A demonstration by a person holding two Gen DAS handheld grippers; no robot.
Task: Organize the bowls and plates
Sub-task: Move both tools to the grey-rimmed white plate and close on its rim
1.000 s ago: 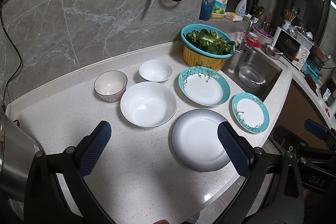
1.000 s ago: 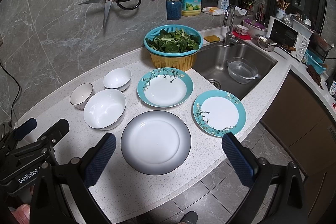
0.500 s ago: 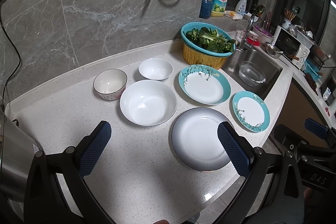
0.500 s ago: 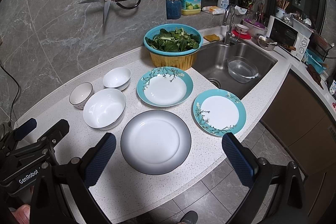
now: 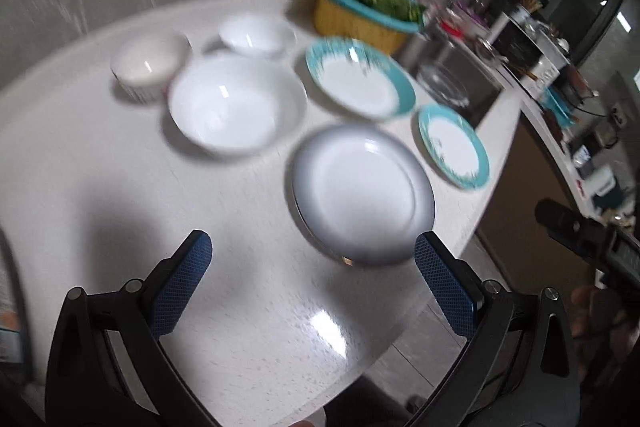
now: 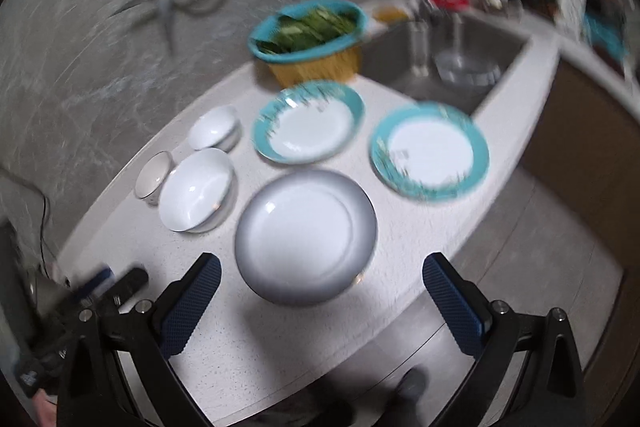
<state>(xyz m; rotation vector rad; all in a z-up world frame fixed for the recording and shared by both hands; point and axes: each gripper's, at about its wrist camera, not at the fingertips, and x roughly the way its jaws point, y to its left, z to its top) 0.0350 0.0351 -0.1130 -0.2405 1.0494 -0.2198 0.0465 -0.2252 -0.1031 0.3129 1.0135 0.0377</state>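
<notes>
Bowls sit at the left of the white countertop (image 6: 132, 227): a small patterned bowl (image 6: 151, 178) touching or just beside a large white bowl (image 6: 197, 190), with a small white bowl (image 6: 214, 127) behind them near the wall. Further right come the plates, none stacked: a grey-rimmed plate (image 6: 306, 235) nearest the front edge, a large teal-rimmed plate (image 6: 308, 122) behind it, and a small teal-rimmed plate (image 6: 430, 151) by the sink (image 6: 452, 43), all apart from one another. Both views are smeared by motion, so fine detail is unsure. The left gripper (image 5: 313, 283) has its fingers spread wide over bare counter, holding nothing, and the right gripper (image 6: 321, 303) is likewise spread and empty, with the grey-rimmed plate just ahead of it. Nothing looks sorted yet, so the step in hand appears to be a first approach. To do it well, slow the hands, take a smaller plate by its rim with one finger sliding under the lip, and lower it flat and centred onto a larger one; the small bowls would likely nest into the large white bowl.
</notes>
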